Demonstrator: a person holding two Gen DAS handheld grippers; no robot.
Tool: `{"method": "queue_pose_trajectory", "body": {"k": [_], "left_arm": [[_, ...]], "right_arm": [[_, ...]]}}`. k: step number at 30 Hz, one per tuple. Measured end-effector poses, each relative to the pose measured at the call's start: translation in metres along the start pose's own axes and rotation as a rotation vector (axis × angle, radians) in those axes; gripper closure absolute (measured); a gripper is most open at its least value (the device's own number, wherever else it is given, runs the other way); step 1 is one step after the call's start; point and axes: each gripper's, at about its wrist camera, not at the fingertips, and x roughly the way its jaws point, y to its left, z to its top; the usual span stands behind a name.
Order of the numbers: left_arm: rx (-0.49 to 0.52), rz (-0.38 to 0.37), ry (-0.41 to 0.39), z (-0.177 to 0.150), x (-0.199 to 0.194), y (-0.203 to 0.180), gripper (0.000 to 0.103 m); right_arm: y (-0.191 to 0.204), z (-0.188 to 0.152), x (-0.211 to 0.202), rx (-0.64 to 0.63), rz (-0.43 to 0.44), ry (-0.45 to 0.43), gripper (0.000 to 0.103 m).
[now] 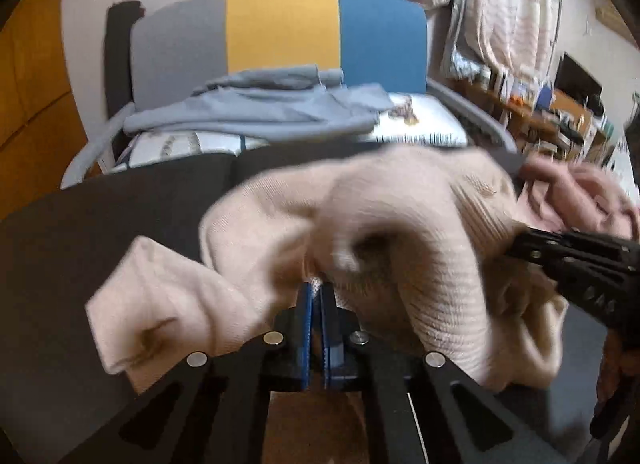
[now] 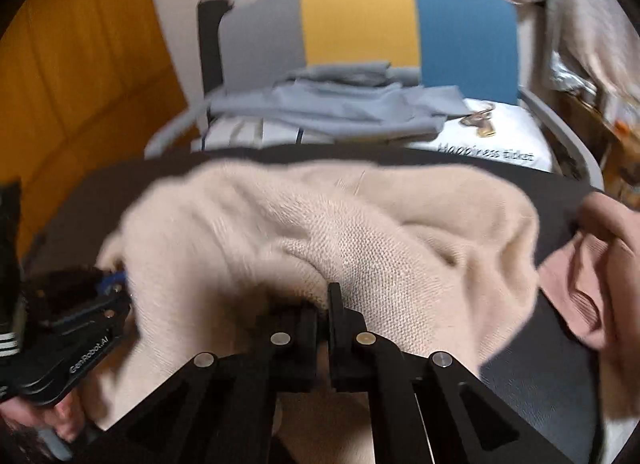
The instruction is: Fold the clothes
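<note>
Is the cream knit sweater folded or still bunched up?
Bunched up: the cream knit sweater lies in rumpled humps on the dark surface, with no flat, squared folds.

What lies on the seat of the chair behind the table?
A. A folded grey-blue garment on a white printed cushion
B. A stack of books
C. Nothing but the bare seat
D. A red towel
A: in the left wrist view the grey-blue garment rests on a white printed cushion on the chair with the grey, yellow and blue back.
</note>
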Motion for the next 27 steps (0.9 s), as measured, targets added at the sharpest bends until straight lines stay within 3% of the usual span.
{"method": "queue_pose_trajectory", "body": {"k": [5,9,11,15,18,20,22,24,27], "left_arm": [[0.018,-0.003,-0.137,0.019,-0.057,0.007,0.101],[0.021,-0.031,-0.158,0.014,-0.069,0.012,0.099],[0.022,-0.033,-0.115,0.002,-0.062,0.015,0.098],[0.040,0.006,0.043,-0.030,-0.029,0.017,0.088],[0.020,-0.025,0.122,-0.049,-0.012,0.018,0.087],[0.023,-0.032,0.110,-0.054,-0.012,0.017,0.086],[0.048,-0.028,0.077,-0.052,-0.016,0.014,0.083],[0.075,-0.019,0.057,-0.045,-0.016,0.010,0.083],[0.106,0.017,0.074,-0.031,-0.004,0.007,0.082]], "right_arm": [[0.016,0.018,-0.063,0.010,0.031,-0.162,0.099],[0.033,0.031,-0.090,-0.022,0.014,-0.229,0.099],[0.033,0.031,-0.091,-0.020,-0.004,-0.225,0.099],[0.014,0.010,-0.060,0.007,-0.078,-0.114,0.099],[-0.011,-0.019,-0.017,0.038,-0.097,0.057,0.096],[-0.015,-0.033,-0.008,-0.008,-0.089,0.082,0.078],[-0.009,-0.045,-0.012,-0.096,-0.105,0.046,0.028],[0.002,-0.051,-0.020,-0.180,-0.133,-0.026,0.019],[0.016,-0.048,-0.021,-0.270,-0.157,-0.071,0.019]]}}
